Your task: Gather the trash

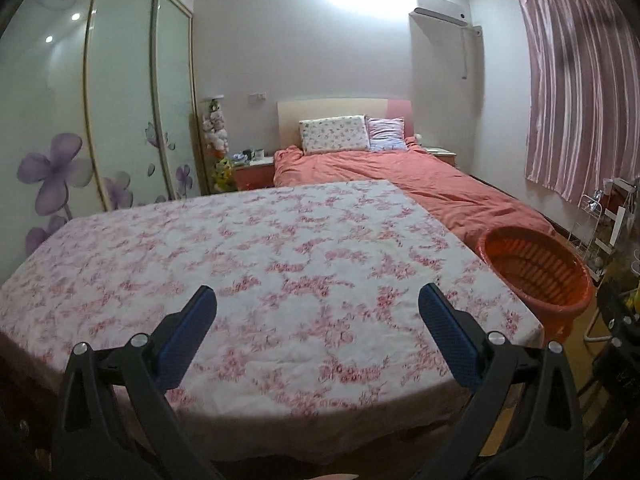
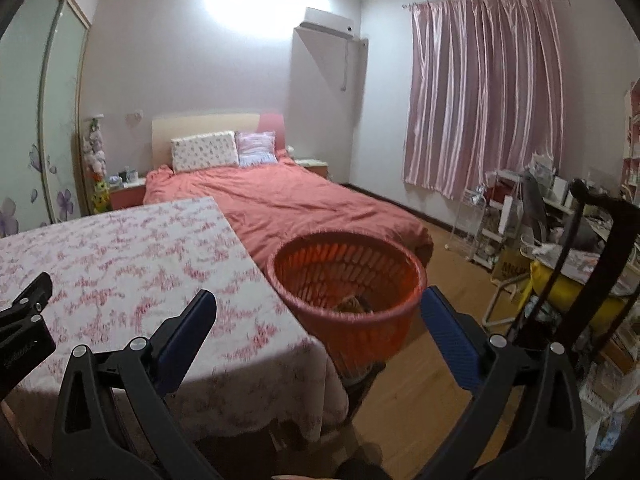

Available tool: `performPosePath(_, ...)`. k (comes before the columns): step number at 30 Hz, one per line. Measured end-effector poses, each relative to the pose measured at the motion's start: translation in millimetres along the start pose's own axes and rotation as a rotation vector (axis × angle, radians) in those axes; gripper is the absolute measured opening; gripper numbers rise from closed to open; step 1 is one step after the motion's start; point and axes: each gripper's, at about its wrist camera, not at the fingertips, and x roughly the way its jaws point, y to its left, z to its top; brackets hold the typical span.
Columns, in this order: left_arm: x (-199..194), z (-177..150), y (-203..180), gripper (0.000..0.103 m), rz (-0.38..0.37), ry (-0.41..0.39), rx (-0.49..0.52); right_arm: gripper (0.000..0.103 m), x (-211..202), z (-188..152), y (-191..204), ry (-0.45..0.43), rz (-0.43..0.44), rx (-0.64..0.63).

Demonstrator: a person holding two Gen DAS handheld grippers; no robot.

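An orange slatted plastic basket (image 2: 348,276) stands by the table's right edge; something brownish lies at its bottom (image 2: 354,305). It also shows at the right of the left wrist view (image 1: 536,268). My right gripper (image 2: 318,312) is open and empty, held in front of the basket's near rim. My left gripper (image 1: 318,308) is open and empty above the near part of the table with the pink floral cloth (image 1: 248,256). No loose trash shows on the cloth. The left gripper's body shows at the left edge of the right wrist view (image 2: 24,316).
A bed with a coral duvet (image 2: 288,204) lies behind the table. Sliding wardrobe doors (image 1: 120,100) stand to the left. A pink curtain (image 2: 480,92), a wire rack (image 2: 484,220) and cluttered shelves and bags (image 2: 568,256) fill the right side. Wooden floor (image 2: 432,360) lies right of the basket.
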Motion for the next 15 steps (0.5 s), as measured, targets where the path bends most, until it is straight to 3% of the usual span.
performPosePath(15, -5.4, -19.0, 9.3, 0.099, -0.002, 0.043, -0.034, 0.101, -5.4, -15.9, 4.1, 0.052, -0.038, 0.000)
